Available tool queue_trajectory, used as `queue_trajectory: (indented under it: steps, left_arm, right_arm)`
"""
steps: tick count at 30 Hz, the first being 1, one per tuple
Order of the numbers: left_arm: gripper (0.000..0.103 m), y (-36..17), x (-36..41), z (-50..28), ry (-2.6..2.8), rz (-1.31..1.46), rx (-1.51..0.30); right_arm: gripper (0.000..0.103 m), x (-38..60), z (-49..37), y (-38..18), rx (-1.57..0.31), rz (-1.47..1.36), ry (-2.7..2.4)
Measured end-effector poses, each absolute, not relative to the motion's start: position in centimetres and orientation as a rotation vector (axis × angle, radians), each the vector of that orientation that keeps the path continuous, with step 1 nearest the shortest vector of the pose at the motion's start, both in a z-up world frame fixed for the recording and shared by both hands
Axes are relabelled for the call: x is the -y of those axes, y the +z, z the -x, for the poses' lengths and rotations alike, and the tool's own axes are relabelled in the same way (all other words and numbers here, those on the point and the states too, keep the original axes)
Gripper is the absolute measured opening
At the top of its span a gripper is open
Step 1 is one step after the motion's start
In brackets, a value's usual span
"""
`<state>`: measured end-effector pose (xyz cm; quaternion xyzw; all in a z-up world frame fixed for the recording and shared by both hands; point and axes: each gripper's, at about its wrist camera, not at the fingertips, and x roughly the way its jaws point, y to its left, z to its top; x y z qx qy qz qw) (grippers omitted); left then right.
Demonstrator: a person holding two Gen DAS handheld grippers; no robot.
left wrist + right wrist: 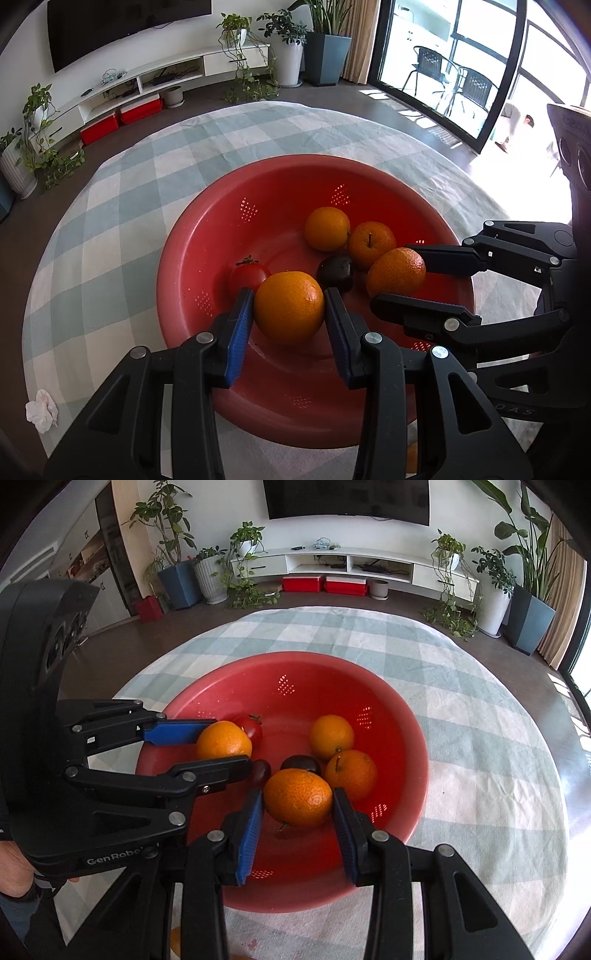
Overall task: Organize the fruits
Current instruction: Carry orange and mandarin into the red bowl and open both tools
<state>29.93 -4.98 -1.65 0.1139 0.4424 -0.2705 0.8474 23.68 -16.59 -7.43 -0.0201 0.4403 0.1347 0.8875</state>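
Two oranges arrive over red colander (pixel 192 236) on checked worktop (pixel 110 192): left gripper (pixel 288 306) fingers clenched on smooth orange (pixel 290 306), right gripper (pixel 297 801) grasping pebbly orange (pixel 297 797), three o'clock of it. Step: depositing. Next, likely: lower, release clear of plum (pixel 335 271) and tomato (pixel 248 275).

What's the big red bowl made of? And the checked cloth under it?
The red bowl looks like smooth, slightly shiny plastic: light glows through its little drain holes. The cloth looks like soft woven fabric, matte, with wrinkles and creases; which fibre, I can't tell.
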Motion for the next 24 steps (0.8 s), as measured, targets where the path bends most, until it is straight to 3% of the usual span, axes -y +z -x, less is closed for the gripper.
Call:
queue_trajectory:
  steps: [24]
  left_arm:
    - [0.037, -2.17, 5.58, -29.71, -0.56, -0.295, -0.932]
  right_arm:
    - [0.042, 16.04, -22.88, -7.49, -0.886, 0.144, 0.261]
